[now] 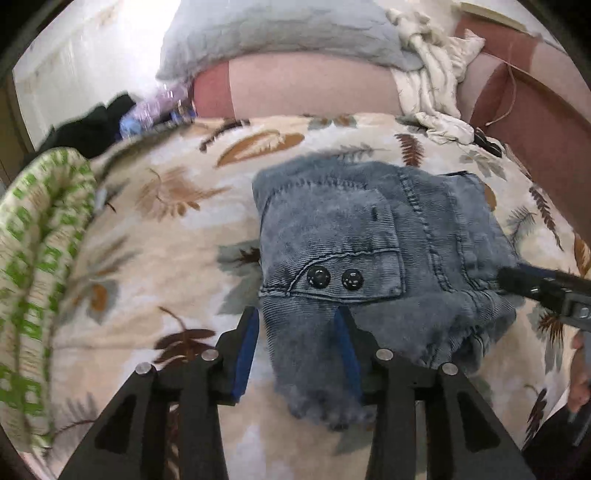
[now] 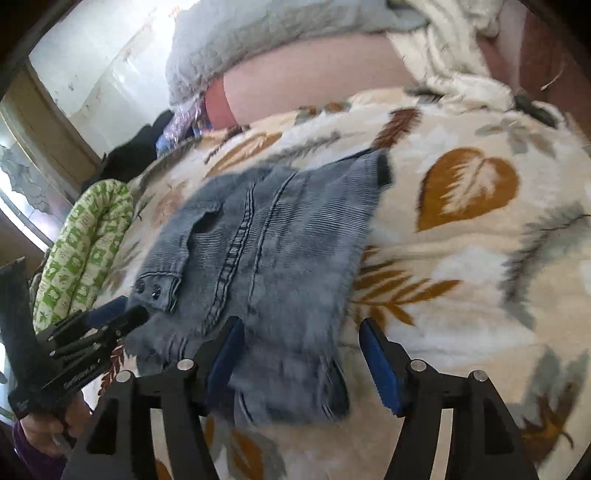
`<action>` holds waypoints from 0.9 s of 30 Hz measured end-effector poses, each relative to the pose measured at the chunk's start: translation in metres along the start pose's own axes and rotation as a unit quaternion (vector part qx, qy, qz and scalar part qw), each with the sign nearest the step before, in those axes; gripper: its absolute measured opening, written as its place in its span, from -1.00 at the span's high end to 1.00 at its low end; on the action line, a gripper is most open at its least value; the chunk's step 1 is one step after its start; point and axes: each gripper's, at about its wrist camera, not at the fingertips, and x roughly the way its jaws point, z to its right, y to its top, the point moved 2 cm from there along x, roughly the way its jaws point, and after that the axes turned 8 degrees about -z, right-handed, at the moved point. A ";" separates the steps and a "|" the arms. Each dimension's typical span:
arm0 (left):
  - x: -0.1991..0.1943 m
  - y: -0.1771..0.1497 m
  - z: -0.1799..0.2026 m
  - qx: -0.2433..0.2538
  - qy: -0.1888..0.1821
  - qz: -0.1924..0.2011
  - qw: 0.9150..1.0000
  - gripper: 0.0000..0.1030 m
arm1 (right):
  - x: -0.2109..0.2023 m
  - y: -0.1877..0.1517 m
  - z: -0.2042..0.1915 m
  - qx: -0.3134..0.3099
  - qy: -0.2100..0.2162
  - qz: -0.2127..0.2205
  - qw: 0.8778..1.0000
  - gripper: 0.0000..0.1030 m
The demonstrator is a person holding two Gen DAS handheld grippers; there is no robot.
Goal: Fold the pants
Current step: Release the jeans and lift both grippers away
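Note:
Faded blue denim pants [image 1: 354,240] lie folded into a squarish bundle on a leaf-print blanket [image 1: 166,221]; a pocket flap with two black snaps faces up. They also show in the right wrist view [image 2: 266,251]. My left gripper [image 1: 295,325] is open, its blue-padded fingers astride the near left hem of the bundle. My right gripper [image 2: 299,336] is open, its fingers spread over the near right edge of the bundle. The right gripper's tip shows in the left wrist view [image 1: 517,280] at the bundle's right side, and the left gripper [image 2: 122,317] shows in the right wrist view.
A green-and-white patterned cushion [image 1: 40,240] lies left of the pants. A grey pillow [image 1: 277,33] and crumpled white cloth [image 1: 432,74] lie at the back, with dark clothes [image 1: 92,125] at back left. A reddish bed frame [image 1: 535,122] runs along the right.

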 end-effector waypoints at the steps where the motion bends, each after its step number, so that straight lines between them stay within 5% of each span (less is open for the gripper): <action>1: -0.006 -0.001 0.001 0.005 0.003 0.009 1.000 0.05 | -0.012 -0.005 0.001 -0.004 -0.005 0.017 1.000 -0.36; 11: -0.086 -0.029 0.030 0.014 0.059 0.120 0.991 -0.44 | -0.105 -0.033 -0.043 -0.088 -0.096 0.115 0.985 -0.43; 18: -0.166 -0.054 0.039 0.004 0.105 0.171 0.980 -0.67 | -0.144 -0.046 -0.070 -0.084 -0.105 0.147 0.980 -0.43; 27: -0.252 -0.066 0.047 -0.013 0.114 0.209 0.971 -0.80 | -0.238 -0.062 -0.103 -0.099 -0.094 0.233 0.963 -0.55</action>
